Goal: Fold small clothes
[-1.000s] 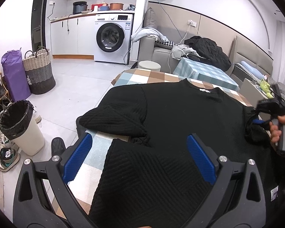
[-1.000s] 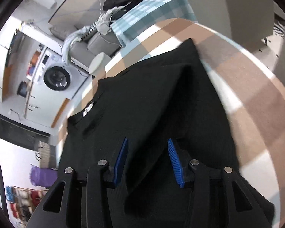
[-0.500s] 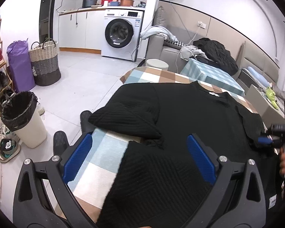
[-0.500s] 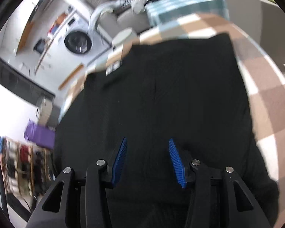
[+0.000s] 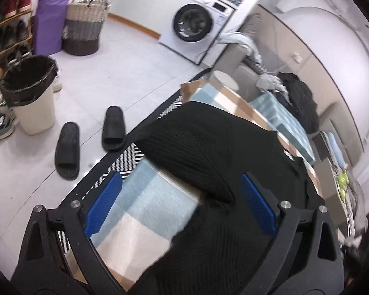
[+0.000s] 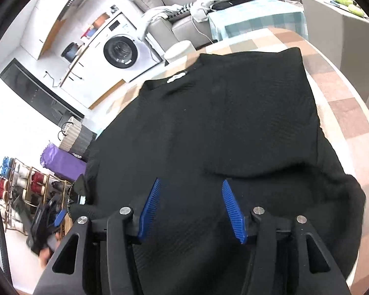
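A black knit top (image 6: 228, 127) lies spread on the checked tablecloth (image 6: 337, 93), neck label at the far side. Its right sleeve is folded in over the body. In the left wrist view the left sleeve (image 5: 194, 147) sticks out over the cloth's edge. My left gripper (image 5: 179, 206) is open and empty, hovering just above the sleeve and the top's lower left side. My right gripper (image 6: 192, 209) is open and empty above the lower middle of the top. The left gripper also shows in the right wrist view (image 6: 54, 221).
The table edge drops to a patterned rug (image 5: 125, 162) and tiled floor with black slippers (image 5: 91, 142) and a lined bin (image 5: 29, 93). A washing machine (image 5: 196, 29), baskets and a shoe rack stand further off. A sofa with clothes (image 6: 209, 5) lies beyond the table.
The right gripper let go of the right sleeve, now folded over the body, and drew back to the top's lower middle. The left gripper swung left and tilted down towards the left sleeve.
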`<action>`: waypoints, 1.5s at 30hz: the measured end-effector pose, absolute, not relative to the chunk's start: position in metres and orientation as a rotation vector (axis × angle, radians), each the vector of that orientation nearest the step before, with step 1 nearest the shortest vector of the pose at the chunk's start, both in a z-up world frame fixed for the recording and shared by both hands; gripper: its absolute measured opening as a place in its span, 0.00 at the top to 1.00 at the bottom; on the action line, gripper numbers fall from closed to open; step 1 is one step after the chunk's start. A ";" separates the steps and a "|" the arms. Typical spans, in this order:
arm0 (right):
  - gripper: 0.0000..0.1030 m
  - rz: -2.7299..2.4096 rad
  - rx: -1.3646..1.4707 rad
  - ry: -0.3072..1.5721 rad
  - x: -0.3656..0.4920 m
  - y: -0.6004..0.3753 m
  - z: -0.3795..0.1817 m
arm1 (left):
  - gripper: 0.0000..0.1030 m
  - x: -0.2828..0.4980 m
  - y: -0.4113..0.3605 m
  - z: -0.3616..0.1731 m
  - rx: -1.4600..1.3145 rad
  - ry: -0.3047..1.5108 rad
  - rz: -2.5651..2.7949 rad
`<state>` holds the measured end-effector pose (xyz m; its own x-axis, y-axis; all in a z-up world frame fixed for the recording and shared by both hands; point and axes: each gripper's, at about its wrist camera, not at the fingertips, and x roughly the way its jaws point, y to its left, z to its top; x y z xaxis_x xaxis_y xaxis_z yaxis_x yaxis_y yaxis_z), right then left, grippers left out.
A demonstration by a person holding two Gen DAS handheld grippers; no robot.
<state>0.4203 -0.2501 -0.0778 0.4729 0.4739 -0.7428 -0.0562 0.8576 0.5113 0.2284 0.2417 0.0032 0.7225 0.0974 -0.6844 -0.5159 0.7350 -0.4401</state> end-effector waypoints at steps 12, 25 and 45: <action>0.47 0.329 0.463 1.061 0.385 -0.249 -0.086 | 0.28 0.335 0.220 -0.016 -0.479 0.891 0.534; 0.44 0.309 0.490 1.071 0.373 -0.259 -0.095 | 0.94 0.284 0.245 -0.025 -0.599 0.781 0.544; 0.44 0.310 0.482 1.086 0.370 -0.252 -0.097 | 0.28 0.328 0.242 -0.016 -0.511 0.916 0.772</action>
<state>0.3704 -0.2521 -0.0971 0.4380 0.4686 -0.7672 -0.0073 0.8552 0.5182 0.3279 0.2424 -0.0163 0.3782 0.3685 -0.8492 -0.7744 0.6285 -0.0721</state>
